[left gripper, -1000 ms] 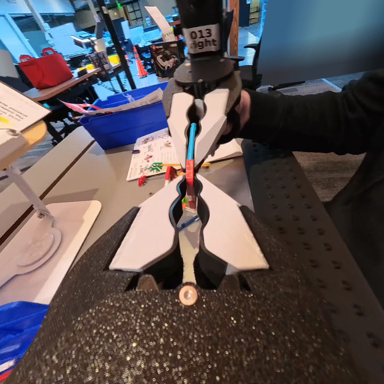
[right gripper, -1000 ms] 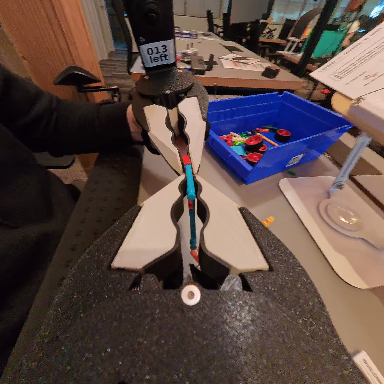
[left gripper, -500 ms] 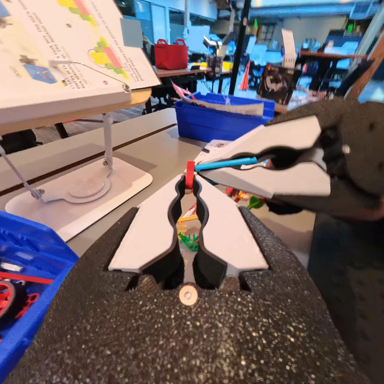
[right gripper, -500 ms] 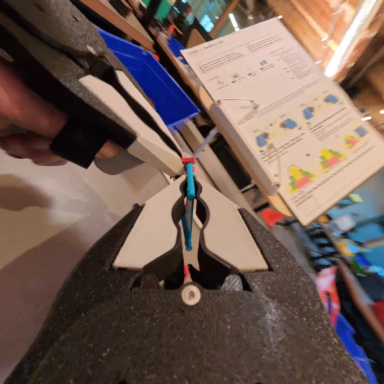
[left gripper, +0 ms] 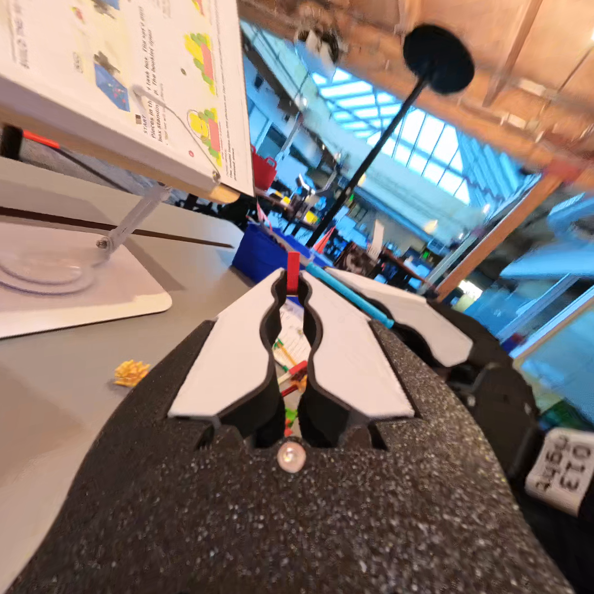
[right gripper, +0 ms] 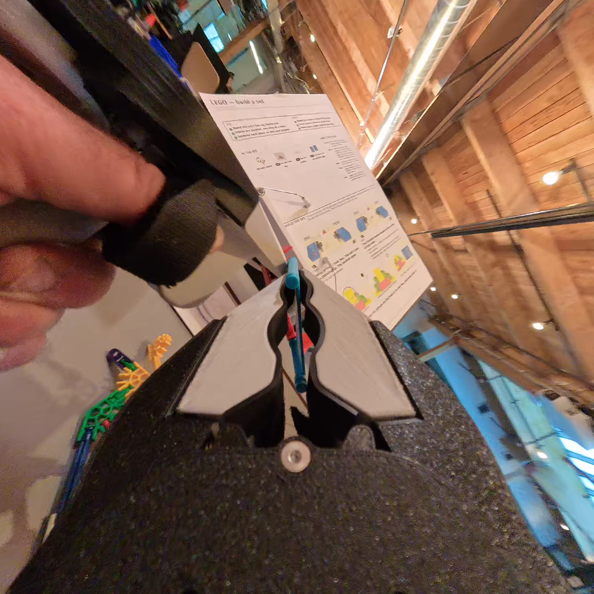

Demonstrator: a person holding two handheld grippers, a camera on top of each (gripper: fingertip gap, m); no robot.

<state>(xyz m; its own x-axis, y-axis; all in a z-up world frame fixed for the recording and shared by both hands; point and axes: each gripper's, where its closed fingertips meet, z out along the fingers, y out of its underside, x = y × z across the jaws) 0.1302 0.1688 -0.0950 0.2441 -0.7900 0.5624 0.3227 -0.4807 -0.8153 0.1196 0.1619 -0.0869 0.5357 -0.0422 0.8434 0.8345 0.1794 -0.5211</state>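
In the left wrist view, the jaws of the left gripper were clamped on a small red piece standing up from their tips. The right gripper lay alongside with a blue rod, whose end was just beside the red piece; whether the two were joined could not be told. A yellow connector lay on the grey table.

In the right wrist view, the right gripper's jaws were shut on the blue rod, its head at the tips. A hand held the left gripper close by. Green and yellow pieces lay loose on the table below.
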